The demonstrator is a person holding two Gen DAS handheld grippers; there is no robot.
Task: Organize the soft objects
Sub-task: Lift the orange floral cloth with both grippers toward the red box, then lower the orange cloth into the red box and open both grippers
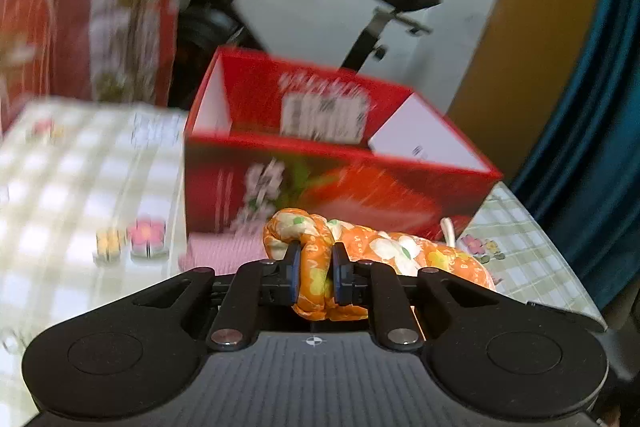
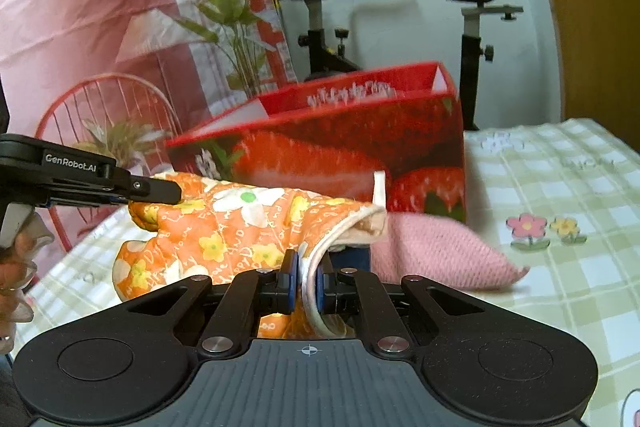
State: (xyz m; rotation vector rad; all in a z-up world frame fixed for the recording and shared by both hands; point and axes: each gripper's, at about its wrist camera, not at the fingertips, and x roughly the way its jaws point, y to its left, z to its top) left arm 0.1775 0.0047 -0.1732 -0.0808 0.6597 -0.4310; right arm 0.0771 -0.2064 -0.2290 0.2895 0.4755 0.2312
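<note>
Claws both clamped on orange floral mitt (image 2: 224,223) — left (image 1: 314,273), right (image 2: 307,281) — before red box (image 2: 340,155).

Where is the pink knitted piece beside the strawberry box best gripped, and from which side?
Grip the pink knitted piece at its free tapered end, which points away from the orange floral mitt. Come from the open tablecloth side: its other end is tucked behind the mitt, and the strawberry box blocks the back.

An orange oven mitt (image 2: 224,223) with white and yellow flowers sits centre frame; behind it, a red box (image 2: 352,155) printed with strawberries; lower right, a pink knit (image 2: 440,251) on green-and-white checked tablecloth (image 2: 560,287).
</note>
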